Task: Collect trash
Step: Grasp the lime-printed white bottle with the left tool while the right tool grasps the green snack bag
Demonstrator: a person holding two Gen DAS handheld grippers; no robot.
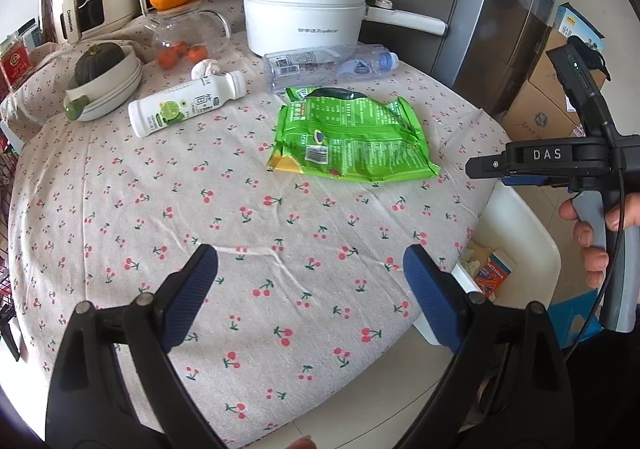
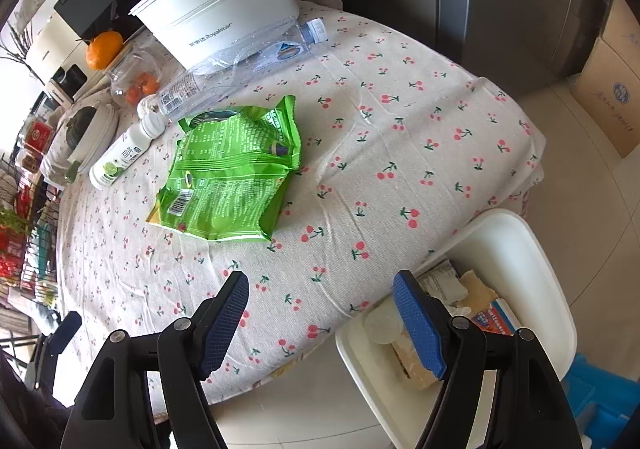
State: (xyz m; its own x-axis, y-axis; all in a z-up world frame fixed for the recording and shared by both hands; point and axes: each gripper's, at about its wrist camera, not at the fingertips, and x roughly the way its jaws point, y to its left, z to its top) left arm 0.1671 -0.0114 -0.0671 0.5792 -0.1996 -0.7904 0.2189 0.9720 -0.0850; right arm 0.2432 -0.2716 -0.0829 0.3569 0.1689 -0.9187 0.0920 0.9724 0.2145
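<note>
Green snack bag [image 1: 352,137] ahead of open left tool [image 1: 310,273].

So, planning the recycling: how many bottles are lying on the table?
2: a clear plastic bottle in front of the white pot, and a white drink bottle beside the stacked bowls.

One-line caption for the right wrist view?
Open right gripper hovers over cherry-print table; green snack bag ahead, white bin below.
</note>
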